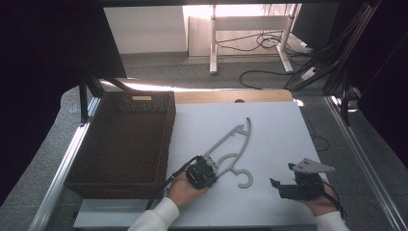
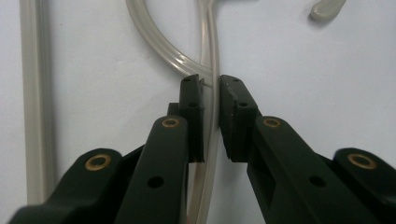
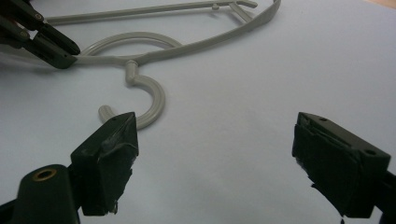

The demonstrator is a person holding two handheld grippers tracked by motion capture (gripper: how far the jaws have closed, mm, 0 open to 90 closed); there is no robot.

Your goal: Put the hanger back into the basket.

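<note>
A pale grey plastic hanger [image 1: 231,147] lies flat on the white bench [image 1: 279,125], about midway between its left and right edges and toward the near half, its hook curling toward the near edge. From the high view, the left gripper [image 1: 208,169] sits at the hanger's near-left end, held by a hand [image 1: 185,190] in a white sleeve that comes in from the near edge. The left gripper view gives the detail that the high view cannot: the jaws are closed on a thin bar of the hanger [image 2: 211,60], one black pad pressed on each side, just below the point where a curved strand joins that bar.

The right gripper [image 1: 281,175] rests low near the bench's near-right corner, well apart from the hanger, with its grey three-cornered plate on top and jaws pointing left toward the hook. The right gripper view shows its jaws spread wide with nothing between them, the hook of the hanger [image 3: 156,100] just beyond the left jaw tip, and the left gripper [image 3: 65,58] clamped on the hanger farther off.

A dark woven basket [image 1: 120,180] stands along the bench's left edge, beside the left hand.
</note>
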